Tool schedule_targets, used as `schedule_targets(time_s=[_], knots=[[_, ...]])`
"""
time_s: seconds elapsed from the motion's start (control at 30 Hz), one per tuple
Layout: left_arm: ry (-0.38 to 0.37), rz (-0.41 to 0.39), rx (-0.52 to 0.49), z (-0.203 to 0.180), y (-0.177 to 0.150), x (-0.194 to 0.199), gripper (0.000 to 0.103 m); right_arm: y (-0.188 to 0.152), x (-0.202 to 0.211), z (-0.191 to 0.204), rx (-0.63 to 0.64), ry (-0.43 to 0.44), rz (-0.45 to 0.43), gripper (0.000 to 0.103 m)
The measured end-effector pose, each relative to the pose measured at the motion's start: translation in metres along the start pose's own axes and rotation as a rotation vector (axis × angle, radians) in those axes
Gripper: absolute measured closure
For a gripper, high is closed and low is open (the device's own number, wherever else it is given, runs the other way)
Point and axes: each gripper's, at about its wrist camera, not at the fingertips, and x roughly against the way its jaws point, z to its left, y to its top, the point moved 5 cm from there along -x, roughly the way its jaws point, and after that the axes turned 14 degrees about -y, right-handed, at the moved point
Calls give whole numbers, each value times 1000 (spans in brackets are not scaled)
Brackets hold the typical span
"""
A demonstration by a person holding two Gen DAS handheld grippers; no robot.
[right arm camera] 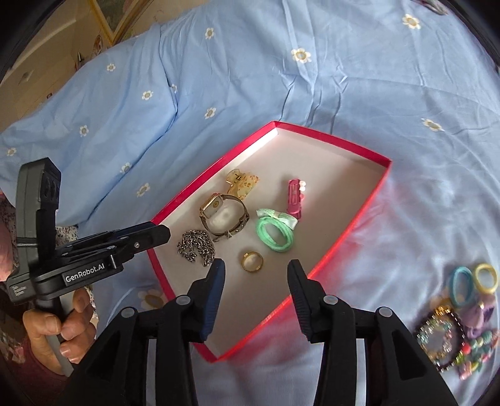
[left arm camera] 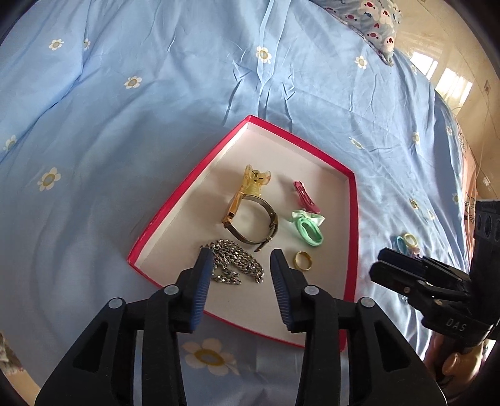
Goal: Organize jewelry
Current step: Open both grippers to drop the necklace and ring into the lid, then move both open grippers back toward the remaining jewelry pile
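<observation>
A red box (left arm camera: 193, 178) with a white inside lies on the blue bedspread. In it are a yellow claw clip (left arm camera: 254, 179), a watch (left arm camera: 250, 218), a silver chain (left arm camera: 237, 265), a pink hair clip (left arm camera: 304, 196), a green hair tie (left arm camera: 309, 229) and a gold ring (left arm camera: 303, 260). My left gripper (left arm camera: 240, 259) is open and empty, just above the chain. My right gripper (right arm camera: 254, 271) is open and empty over the box's near end, close to the ring (right arm camera: 251, 261). The box rim (right arm camera: 368, 206) also shows in the right wrist view.
A pile of loose items lies on the bedspread right of the box: hair ties (right arm camera: 472, 281), a beaded bracelet (right arm camera: 440, 337) and small beads. A patterned pillow (left arm camera: 372, 22) lies at the far right. The bed edge and floor (left arm camera: 459, 78) are to the right.
</observation>
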Motion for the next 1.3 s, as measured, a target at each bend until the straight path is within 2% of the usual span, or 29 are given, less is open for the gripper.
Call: schedule_targets(time_s=[0.3, 0.87, 1.03, 1.3], knots=[[-46, 14, 4, -27, -19, 6, 57, -29, 39, -39, -93, -44, -31, 55], [-127, 132, -116, -99, -50, -23, 57, -104, 87, -133, -281, -191, -31, 53], [-139, 159, -143, -116, -55, -32, 56, -115, 97, -155, -338, -229, -34, 48], [-159, 199, -187, -139, -55, -51, 56, -120, 108, -177, -370, -255, -53, 48]])
